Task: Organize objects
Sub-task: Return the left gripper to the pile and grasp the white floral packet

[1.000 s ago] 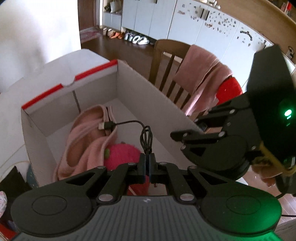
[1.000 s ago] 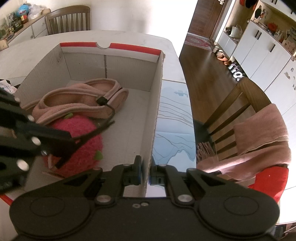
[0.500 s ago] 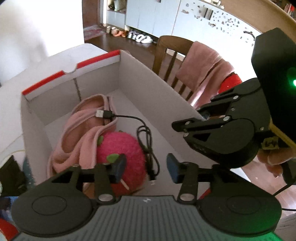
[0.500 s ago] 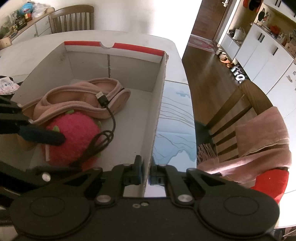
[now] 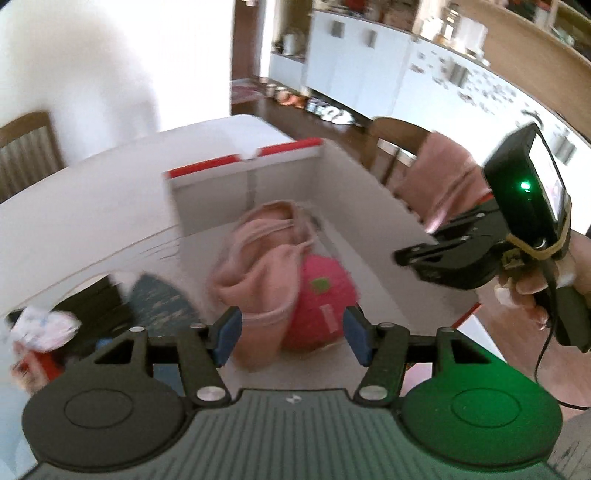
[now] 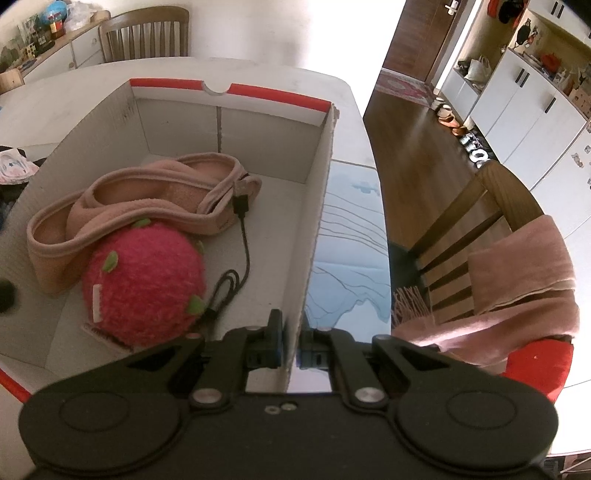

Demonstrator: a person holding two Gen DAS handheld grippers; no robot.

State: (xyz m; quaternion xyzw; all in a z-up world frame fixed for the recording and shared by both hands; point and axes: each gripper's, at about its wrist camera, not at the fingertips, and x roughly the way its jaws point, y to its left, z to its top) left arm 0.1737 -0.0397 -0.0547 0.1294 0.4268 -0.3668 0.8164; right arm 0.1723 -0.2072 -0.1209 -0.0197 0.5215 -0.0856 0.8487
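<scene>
An open white cardboard box with red rim stands on the table. Inside lie pink slippers, a red strawberry plush and a black USB cable, loose beside the plush. My right gripper is shut on the box's right wall near its front corner. My left gripper hangs above the box's near end, its jaws opening, nothing between them. In the blurred left wrist view the plush and slippers show beyond the blue pads; the cable is not discernible there. A hand holds the right gripper.
A blue-lined mat lies right of the box. A wooden chair draped with pink cloth stands at the table's right edge. Left of the box lie a dark blue item and crumpled clutter. Another chair stands at the far side.
My left gripper opened and let go of the cable, which now lies in the box by the plush. It then drew back and up, out of the box. The right gripper kept still.
</scene>
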